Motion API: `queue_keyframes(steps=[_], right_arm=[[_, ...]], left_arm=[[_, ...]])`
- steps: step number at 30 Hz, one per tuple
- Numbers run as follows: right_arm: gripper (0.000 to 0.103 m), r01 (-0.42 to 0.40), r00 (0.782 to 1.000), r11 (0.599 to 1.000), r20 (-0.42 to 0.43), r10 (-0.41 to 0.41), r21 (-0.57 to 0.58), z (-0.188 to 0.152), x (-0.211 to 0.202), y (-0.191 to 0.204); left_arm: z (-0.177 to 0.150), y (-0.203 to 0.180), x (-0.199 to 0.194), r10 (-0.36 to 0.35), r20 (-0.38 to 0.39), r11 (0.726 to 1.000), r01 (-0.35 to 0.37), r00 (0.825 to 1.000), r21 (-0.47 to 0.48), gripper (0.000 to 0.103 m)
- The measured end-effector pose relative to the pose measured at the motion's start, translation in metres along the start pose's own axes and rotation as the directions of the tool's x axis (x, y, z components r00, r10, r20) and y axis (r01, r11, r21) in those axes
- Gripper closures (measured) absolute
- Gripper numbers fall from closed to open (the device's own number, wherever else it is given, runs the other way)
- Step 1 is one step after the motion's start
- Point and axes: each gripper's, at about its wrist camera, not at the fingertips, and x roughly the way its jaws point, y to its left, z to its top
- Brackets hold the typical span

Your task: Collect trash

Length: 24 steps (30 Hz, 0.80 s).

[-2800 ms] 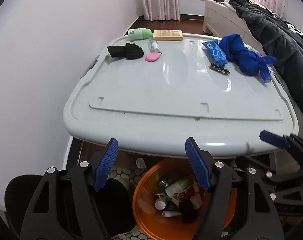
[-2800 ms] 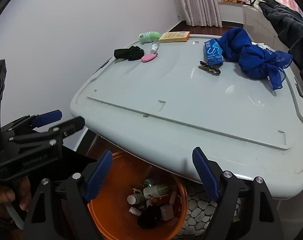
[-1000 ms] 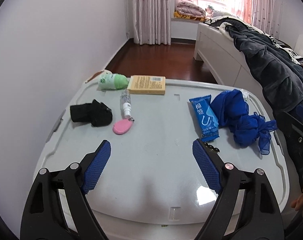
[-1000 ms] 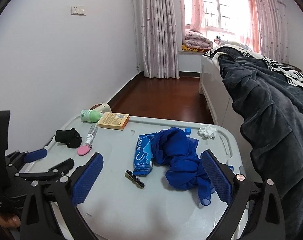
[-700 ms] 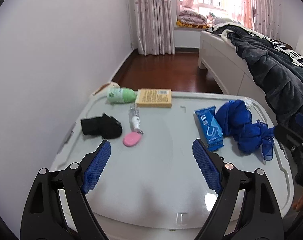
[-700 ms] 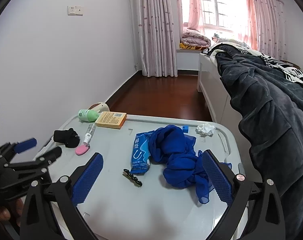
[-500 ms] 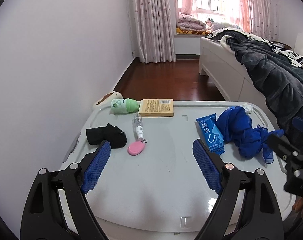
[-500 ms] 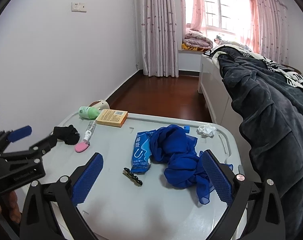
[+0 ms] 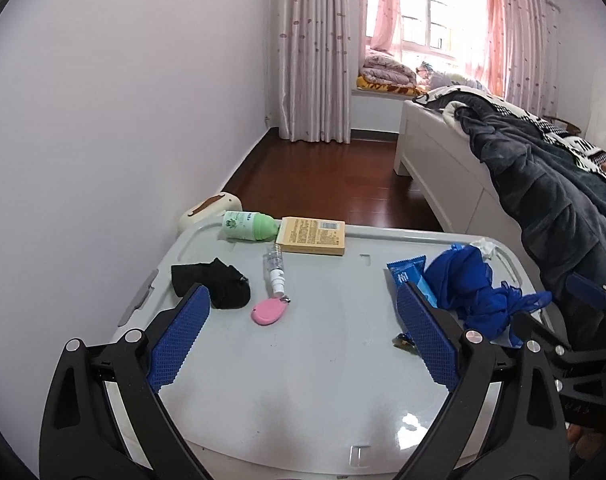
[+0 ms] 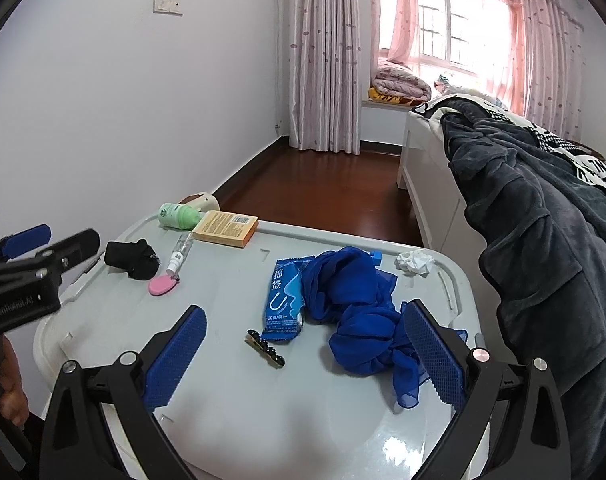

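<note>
A grey plastic lid serves as a table top. On it lie a green bottle, a yellow box, a small clear spray bottle, a pink tag, a black cloth, a blue packet, a blue scarf, a black hair clip and a crumpled white tissue. My left gripper and right gripper are open and empty above the lid's near side.
A bed with a dark blanket stands close on the right. A white wall runs along the left. Wooden floor and curtains lie beyond the lid. A beige object sits behind the lid's far left corner.
Both grippers have risen from over the orange bin below the lid's edge to above the lid, then drawn back a little. Nothing on the lid has moved.
</note>
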Motion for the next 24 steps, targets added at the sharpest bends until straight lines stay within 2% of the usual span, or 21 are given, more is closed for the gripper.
queue_keyframes(steps=[8,16,24], right_arm=[[0.006,0.017,1.0,0.999,0.0,-0.017,-0.048,-0.002,0.001,0.01],[0.006,0.028,1.0,0.993,0.0,-0.028,-0.115,-0.005,0.002,0.023],[0.005,-0.001,1.0,0.995,-0.021,-0.001,-0.095,-0.006,0.005,0.021]], left_arm=[[0.005,0.006,-0.004,0.068,0.036,0.998,-0.068,0.997,0.007,0.011],[0.007,0.011,-0.011,0.045,0.075,0.999,-0.044,0.996,-0.015,0.011],[0.006,0.006,-0.01,0.06,0.089,0.998,-0.061,0.994,0.009,0.011]])
